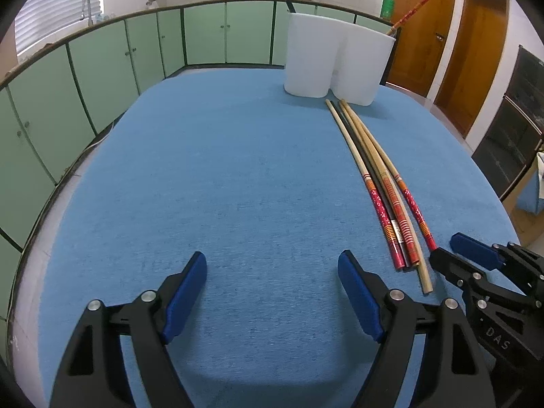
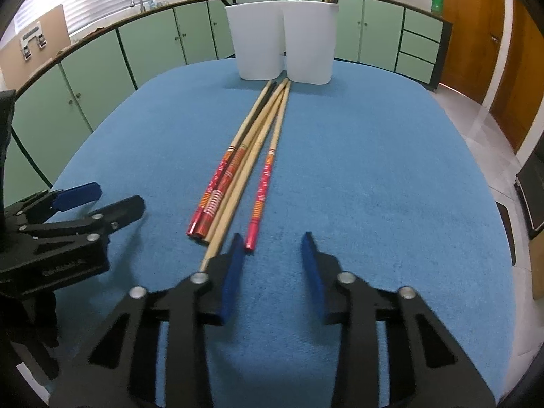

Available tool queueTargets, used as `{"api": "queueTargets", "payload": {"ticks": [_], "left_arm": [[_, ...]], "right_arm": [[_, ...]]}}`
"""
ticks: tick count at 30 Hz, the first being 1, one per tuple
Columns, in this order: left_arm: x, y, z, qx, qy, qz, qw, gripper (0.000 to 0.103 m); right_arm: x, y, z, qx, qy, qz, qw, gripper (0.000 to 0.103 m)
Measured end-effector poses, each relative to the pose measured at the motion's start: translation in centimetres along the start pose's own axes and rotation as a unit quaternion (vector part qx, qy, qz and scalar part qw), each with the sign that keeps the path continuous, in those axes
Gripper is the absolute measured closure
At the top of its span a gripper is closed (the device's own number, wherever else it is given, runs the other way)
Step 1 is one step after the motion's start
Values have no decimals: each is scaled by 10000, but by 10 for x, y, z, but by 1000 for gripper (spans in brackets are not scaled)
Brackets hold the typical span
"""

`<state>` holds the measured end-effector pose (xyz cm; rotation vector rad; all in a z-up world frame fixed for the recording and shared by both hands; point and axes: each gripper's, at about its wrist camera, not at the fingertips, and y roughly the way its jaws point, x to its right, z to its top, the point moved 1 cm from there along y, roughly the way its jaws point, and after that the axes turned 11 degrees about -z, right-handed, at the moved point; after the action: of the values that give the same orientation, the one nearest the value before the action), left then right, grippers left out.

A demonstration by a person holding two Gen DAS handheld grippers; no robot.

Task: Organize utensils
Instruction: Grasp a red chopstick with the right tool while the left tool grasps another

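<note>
my left gripper (image 1: 272,292) hangs over the blue counter (image 1: 221,187) at the bottom of the left wrist view, jaws spread wide and holding nothing. my right gripper (image 2: 272,265) sits at the bottom of the right wrist view, also released, its jaws apart with bare cloth between them.

the chopsticks (image 2: 238,173) lie in a loose bundle running from centre frame up toward the white holder (image 2: 282,40) at the top middle, their far tips just short of its base. one red-ended chopstick (image 2: 263,183) lies slightly apart on the bundle's right side, its near end just beside my right gripper's left fingertip. a plain chopstick's near end slips under that same finger, so its tip is hidden from me. a dark stick in the bundle is mostly covered by the others.

the holder has two compartments; a dark stick leans out of the left one and a red stick out of the right, both cut off at the top edge.

in the left wrist view the bundle sits right of centre, and my right gripper is cropped at the lower right edge. the counter's left half and right side lie open to the rounded edges.
</note>
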<state>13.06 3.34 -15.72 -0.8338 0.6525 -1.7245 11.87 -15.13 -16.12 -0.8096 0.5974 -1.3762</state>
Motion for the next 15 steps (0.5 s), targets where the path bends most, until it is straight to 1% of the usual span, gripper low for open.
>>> {"api": "queueTargets", "payload": {"ticks": [2, 4, 7, 10, 15], "left_arm": [[2, 1, 1, -10, 10, -16, 10000, 24], [4, 1, 1, -16, 20, -35, 10000, 24], [10, 3, 2, -35, 57, -94, 9999, 24], [17, 4, 2, -48, 92, -188, 9998, 24], [33, 8, 4, -89, 165, -406, 9990, 24]], "right_arm": [[-1, 0, 0, 17, -25, 42, 10000, 90], [-1, -1, -1, 8, -31, 138, 9999, 98], [3, -2, -2, 8, 3, 203, 9998, 98], [12, -4, -4, 33, 31, 77, 10000, 98], [36, -2, -6, -19, 264, -63, 9996, 98]]}}
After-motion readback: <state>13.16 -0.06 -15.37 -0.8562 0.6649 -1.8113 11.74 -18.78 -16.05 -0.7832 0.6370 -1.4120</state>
